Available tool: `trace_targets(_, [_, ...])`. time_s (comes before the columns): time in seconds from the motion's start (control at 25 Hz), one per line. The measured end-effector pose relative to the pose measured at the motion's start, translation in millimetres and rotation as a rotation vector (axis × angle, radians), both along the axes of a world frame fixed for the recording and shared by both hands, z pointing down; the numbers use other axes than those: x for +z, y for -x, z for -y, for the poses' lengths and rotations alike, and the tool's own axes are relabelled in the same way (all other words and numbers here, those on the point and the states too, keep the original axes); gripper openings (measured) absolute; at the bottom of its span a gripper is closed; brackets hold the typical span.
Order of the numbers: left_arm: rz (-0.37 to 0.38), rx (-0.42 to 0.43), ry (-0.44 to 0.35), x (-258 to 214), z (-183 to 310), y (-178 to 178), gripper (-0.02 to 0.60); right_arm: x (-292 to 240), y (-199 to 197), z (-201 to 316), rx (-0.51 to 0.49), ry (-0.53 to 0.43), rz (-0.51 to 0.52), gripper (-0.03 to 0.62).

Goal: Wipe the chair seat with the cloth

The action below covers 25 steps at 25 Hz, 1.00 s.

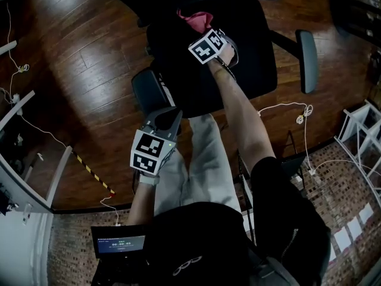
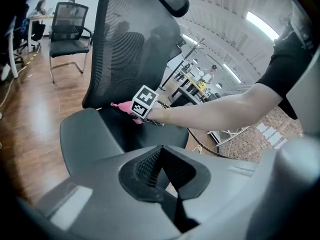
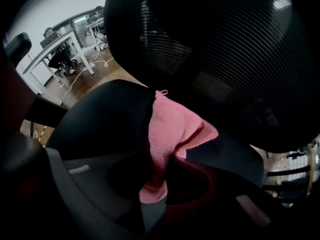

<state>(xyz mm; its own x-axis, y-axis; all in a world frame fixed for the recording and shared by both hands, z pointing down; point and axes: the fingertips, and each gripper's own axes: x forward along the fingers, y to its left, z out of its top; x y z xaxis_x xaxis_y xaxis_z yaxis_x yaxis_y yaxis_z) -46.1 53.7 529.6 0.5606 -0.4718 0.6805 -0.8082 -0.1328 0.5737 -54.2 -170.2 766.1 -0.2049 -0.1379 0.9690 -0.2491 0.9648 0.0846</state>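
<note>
A black office chair stands in front of me, with its seat at the top of the head view. On the seat's back part, close under the mesh backrest, lies a pink cloth. My right gripper is shut on the pink cloth, which bunches up between the jaws and spreads onto the seat. My left gripper hangs by the chair's left armrest, shut and holding nothing. From the left gripper I see the seat, the cloth and the right gripper.
The chair's right armrest sticks out over a dark wood floor. White cables lie on the floor, and a white rack stands at the right. A small screen sits near my feet. Another chair stands further off.
</note>
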Motion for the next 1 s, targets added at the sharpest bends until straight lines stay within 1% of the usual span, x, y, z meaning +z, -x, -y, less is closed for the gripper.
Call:
trace_targets(0.2, [0.006, 0.006, 0.004, 0, -10, -1, -0.009, -8, 43, -59, -0.08, 0.08, 0.072, 0.069])
trace_targets(0.44, [0.006, 0.003, -0.003, -1, -17, -6, -0.009, -24, 71, -101, -0.069, 0.197, 0.187, 0.069])
trace_targets(0.56, [0.004, 0.004, 0.0, -1, -21, -10, -0.009, -31, 80, -117, -0.081, 0.253, 0.236, 0.069])
trace_targets(0.64, [0.004, 0.003, 0.005, 1, -24, -14, -0.009, -37, 88, -132, -0.084, 0.33, 0.291, 0.069])
trace_targets(0.76, [0.006, 0.001, 0.015, 3, -26, -19, -0.009, -54, 106, -158, -0.066, 0.529, 0.449, 0.069])
trace_targets(0.8, [0.007, 0.001, 0.019, 5, -26, -20, -0.009, -57, 110, -165, -0.059, 0.584, 0.491, 0.069])
trace_targets(0.84, [0.009, 0.001, 0.024, 6, -26, -21, -0.009, -56, 110, -167, -0.052, 0.611, 0.509, 0.069])
trace_targets(0.92, [0.012, -0.001, 0.029, 8, -26, -23, -0.009, -47, 101, -158, -0.019, 0.601, 0.507, 0.069])
trace_targets(1.0, [0.014, -0.003, 0.03, 8, -24, -25, -0.009, -37, 84, -137, 0.06, 0.57, 0.49, 0.069])
